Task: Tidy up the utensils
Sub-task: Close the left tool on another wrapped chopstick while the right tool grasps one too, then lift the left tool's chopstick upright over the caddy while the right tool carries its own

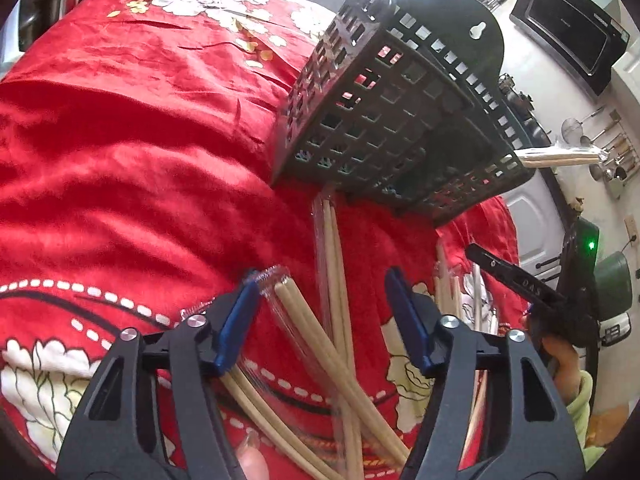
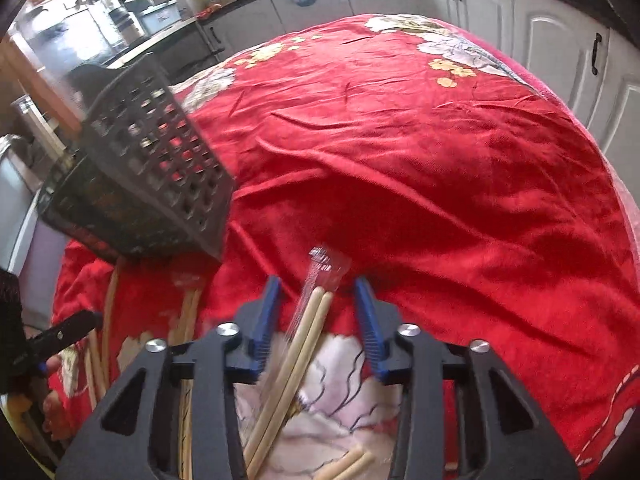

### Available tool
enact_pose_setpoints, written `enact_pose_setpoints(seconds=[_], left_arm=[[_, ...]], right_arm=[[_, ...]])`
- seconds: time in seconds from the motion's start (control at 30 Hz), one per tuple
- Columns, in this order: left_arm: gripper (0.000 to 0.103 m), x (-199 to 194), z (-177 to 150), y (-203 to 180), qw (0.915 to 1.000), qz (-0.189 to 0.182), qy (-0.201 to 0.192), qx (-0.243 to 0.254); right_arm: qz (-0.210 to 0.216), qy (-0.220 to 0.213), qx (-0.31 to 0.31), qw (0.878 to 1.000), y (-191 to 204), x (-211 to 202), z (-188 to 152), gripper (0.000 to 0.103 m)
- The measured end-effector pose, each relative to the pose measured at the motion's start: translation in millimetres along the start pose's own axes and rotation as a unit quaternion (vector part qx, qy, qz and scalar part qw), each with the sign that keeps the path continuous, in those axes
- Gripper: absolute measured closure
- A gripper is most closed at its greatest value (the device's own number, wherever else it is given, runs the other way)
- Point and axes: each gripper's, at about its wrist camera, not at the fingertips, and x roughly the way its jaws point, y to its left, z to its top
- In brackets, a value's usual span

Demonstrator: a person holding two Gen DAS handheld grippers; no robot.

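A black perforated basket [image 1: 380, 120] [image 2: 160, 168] lies tilted on the red flowered cloth [image 1: 140, 160] [image 2: 420, 160]. A wrapped chopstick pair [image 1: 560, 157] pokes out of its mouth. Several pairs of pale wooden chopsticks in clear wrappers lie crossed on the cloth below it. My left gripper [image 1: 322, 284] hangs low over them, jaws apart around one pair [image 1: 298, 314] that lies close to the left pad, not squeezed. My right gripper [image 2: 318, 286] straddles another wrapped pair [image 2: 310, 324], with a gap on each side.
More chopstick pairs [image 1: 452, 284] [image 2: 188, 320] lie beside the grippers near the table's edge. A person's hand and green sleeve [image 1: 576, 396] show at the right. Kitchen cabinets [image 2: 500, 8], a counter with appliances [image 2: 120, 0] and hanging utensils [image 1: 612, 152] surround the table.
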Motion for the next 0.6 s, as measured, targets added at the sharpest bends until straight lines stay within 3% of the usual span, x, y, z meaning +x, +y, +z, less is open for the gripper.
enact_pose_setpoints(seconds=[0.17, 0.33, 0.4, 0.6], left_arm=[[0.062, 0.3, 1.4, -1.8, 0.9997, 0.019, -0.001, 0.012], [0.089, -0.3, -0.1, -2.7, 0.9995, 0.024, 0.002, 0.021], [0.094, -1.1, -0.3, -4.2, 0.9996, 0.017, 0.003, 0.022], [0.096, -20.4, 0.7, -16.7, 0.9990, -0.002, -0.024, 0.039]], right_arm=[[0.020, -0.004, 0.019, 1.000, -6.5, 4.6, 7.1, 0.087], [0.065, -0.021, 0.044, 0.997, -9.7, -0.5, 11.3, 0.092], [0.076, -0.032, 0.044, 0.996, -6.7, -7.5, 12.0, 0.092], [0.097, -0.066, 0.021, 0.993, 6.1, -40.8, 15.8, 0.092]])
